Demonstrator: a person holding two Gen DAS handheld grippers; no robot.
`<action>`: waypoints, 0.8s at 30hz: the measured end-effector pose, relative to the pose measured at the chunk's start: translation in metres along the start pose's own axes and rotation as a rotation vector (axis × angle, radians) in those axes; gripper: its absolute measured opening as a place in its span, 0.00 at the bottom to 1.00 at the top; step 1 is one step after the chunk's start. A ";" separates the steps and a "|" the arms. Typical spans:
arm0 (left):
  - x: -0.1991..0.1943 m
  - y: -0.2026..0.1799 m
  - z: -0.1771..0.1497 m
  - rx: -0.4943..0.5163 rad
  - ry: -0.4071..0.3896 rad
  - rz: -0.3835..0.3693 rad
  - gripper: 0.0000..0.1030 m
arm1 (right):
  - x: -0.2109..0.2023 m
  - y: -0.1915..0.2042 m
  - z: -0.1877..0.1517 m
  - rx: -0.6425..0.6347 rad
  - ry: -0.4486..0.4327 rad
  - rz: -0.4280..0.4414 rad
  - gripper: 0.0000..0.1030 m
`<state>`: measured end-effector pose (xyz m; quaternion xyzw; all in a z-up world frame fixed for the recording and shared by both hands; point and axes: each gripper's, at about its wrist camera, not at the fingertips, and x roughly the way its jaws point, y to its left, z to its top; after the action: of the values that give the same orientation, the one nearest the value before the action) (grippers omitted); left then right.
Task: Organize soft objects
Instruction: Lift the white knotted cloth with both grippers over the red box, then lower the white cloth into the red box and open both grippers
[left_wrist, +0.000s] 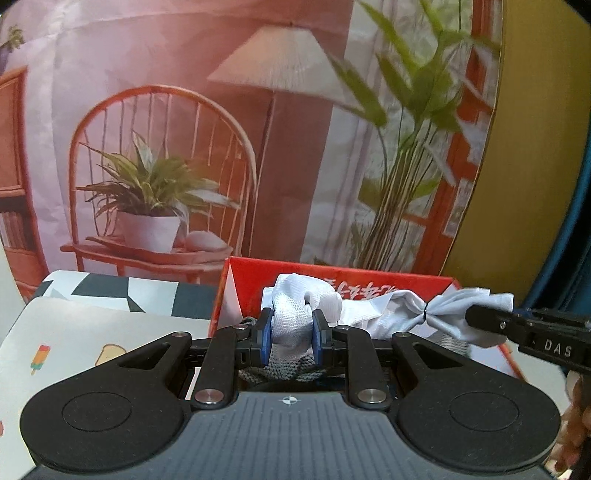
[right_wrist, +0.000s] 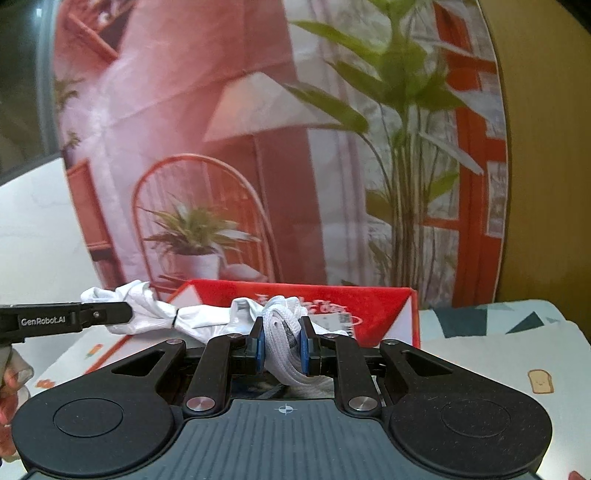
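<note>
Nearest the lens in the left wrist view, the left gripper (left_wrist: 292, 326) is clamped on one end of a white cloth bundle (left_wrist: 373, 314), its blue pads pinching a wad of mesh-like fabric. Left of it lie a patterned mat (left_wrist: 92, 332) with ice-lolly and toast prints and a black-and-white geometric sheet (left_wrist: 122, 291). Straight ahead stands a red box (left_wrist: 369, 275), open at the top, and the cloth hangs just over its opening. Further right, the bundle narrows at a dark band (left_wrist: 426, 312), and beyond that its other end sits in the right gripper (left_wrist: 476, 317), which is closed on the fabric.

From the right wrist view the same holds: the right gripper's jaws squeeze folded white knit between them, above the box.

Risks, as I judge them: the cloth is slack between the two grips, so a loop could drape over the box's rim and spill outside when let go. Pulling the hands apart could slip the thin end out of a pinch. Lowering carelessly could nudge the light box across the mat.
</note>
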<state>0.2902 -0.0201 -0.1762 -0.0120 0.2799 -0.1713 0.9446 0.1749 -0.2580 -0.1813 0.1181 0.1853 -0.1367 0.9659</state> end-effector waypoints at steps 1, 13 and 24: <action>0.006 -0.002 0.001 0.014 0.013 0.001 0.22 | 0.007 -0.002 0.001 0.003 0.012 -0.010 0.16; 0.047 -0.015 -0.012 0.078 0.122 -0.025 0.22 | 0.054 -0.005 -0.006 -0.040 0.165 -0.054 0.16; 0.055 -0.021 -0.014 0.094 0.149 -0.036 0.36 | 0.056 -0.010 -0.013 -0.016 0.195 -0.067 0.20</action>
<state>0.3196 -0.0567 -0.2143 0.0400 0.3409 -0.2014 0.9174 0.2176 -0.2758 -0.2167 0.1170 0.2834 -0.1555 0.9390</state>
